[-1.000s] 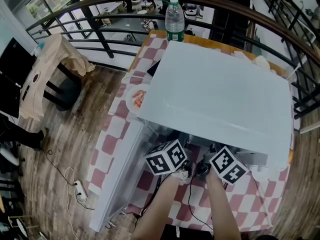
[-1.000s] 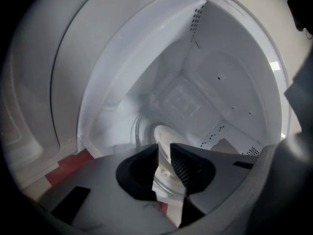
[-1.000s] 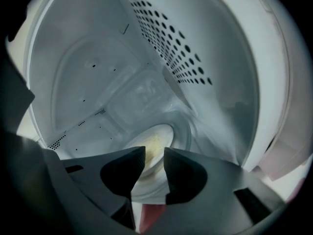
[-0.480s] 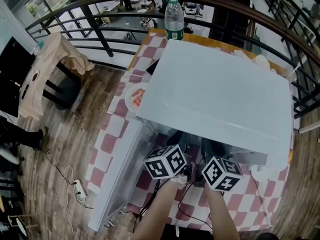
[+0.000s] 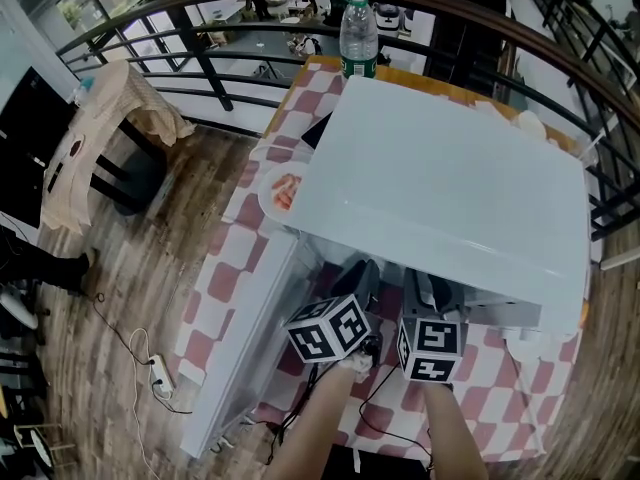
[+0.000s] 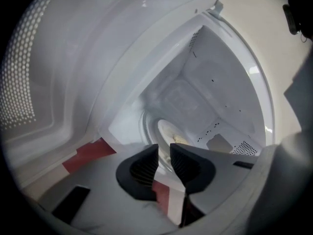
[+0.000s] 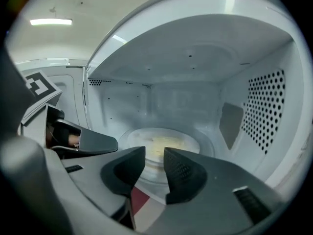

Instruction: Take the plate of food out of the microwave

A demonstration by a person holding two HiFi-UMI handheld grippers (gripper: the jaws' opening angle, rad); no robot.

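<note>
A water bottle (image 5: 358, 30) (green label) stands on the checkered tablecloth (image 5: 228, 268), a dark railing (image 5: 205, 60) just behind

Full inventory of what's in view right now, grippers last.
microwave: 1, white, on the tablecloth, door swung open left
plate of food: 1, pale, inside the microwave
second plate: 1, white with red food, left of the microwave
bottle: 1, clear, green label, behind the microwave
tablecloth: 1, red-and-white check
railing: 1, black, beyond the bottle
draped cloth: 1, beige, far left
power strip: 1, white, on the floor
left hand-held gripper: 1, dark jaws, open, at the microwave mouth
right hand-held gripper: 1, dark jaws, open, facing the plate of food
</note>
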